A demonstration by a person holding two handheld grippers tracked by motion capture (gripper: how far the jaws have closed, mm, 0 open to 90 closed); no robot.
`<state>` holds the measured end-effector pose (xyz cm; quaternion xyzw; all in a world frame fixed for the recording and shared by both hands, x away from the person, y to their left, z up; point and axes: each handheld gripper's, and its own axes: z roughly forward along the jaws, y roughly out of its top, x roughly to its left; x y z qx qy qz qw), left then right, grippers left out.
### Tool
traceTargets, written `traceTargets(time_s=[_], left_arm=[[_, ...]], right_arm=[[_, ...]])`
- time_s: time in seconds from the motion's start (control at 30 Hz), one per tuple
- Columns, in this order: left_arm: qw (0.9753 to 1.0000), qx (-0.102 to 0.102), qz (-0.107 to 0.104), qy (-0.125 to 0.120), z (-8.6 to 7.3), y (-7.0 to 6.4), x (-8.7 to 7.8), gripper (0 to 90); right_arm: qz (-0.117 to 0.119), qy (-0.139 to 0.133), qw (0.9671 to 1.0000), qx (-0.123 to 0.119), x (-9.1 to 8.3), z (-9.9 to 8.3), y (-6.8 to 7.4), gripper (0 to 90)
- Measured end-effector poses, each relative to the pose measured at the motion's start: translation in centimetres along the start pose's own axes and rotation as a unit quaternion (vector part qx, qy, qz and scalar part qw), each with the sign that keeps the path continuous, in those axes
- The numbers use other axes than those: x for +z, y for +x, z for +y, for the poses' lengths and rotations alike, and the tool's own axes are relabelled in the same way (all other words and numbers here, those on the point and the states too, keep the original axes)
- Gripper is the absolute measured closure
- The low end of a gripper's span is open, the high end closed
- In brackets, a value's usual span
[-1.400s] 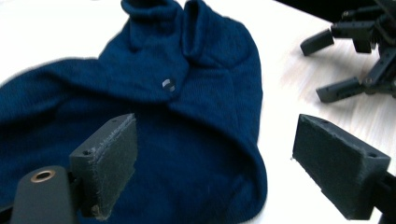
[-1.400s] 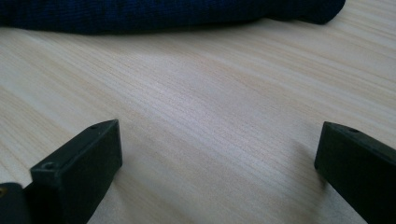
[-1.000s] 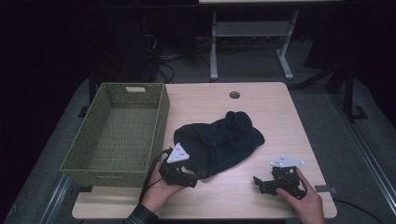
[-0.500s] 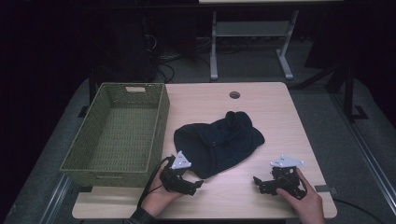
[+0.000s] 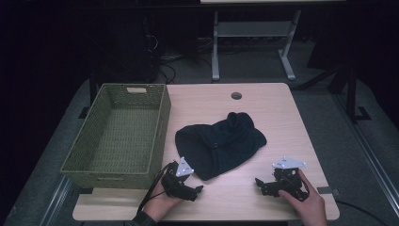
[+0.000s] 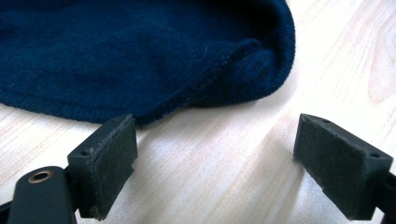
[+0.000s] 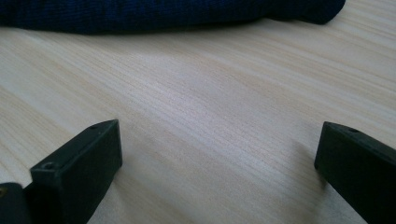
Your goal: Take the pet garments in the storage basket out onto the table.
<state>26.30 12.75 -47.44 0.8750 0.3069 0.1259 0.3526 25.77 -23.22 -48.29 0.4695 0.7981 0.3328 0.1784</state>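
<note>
Lay crumpled near the middle of the pale wooden tabletop: a dark blue knitted garment, just right of a green woven basket standing along the left edge. Rested near the front edge, by the garment's lower hem: the left hand-held gripper, gripped by a hand from below. Seen in the left gripper view: jaws spread wide, nothing between them but bare wood, with the hem of the garment just beyond the left pad; touching or not, impossible to tell. Sat at the front right, near the garment but apart from it: the right hand-held gripper, held by the other hand. Also wide open and empty in the right gripper view, pointing across bare wood toward the garment's edge.
</note>
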Motion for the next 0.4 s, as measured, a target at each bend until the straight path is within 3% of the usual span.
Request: traceTargets(time_s=[0.07,0.4], left_arm=[[0.9999,0.001,-0.002,-0.015,-0.33,0.07,0.05,12.6],[0.9999,0.0,-0.003,-0.016,-0.36,0.08,0.06,12.7]], right_arm=[[0.0,0.0,1.0,0.0,0.0,0.0,0.0,0.4],[0.0,0.0,1.0,0.0,-0.01,-0.01,0.01,0.4]])
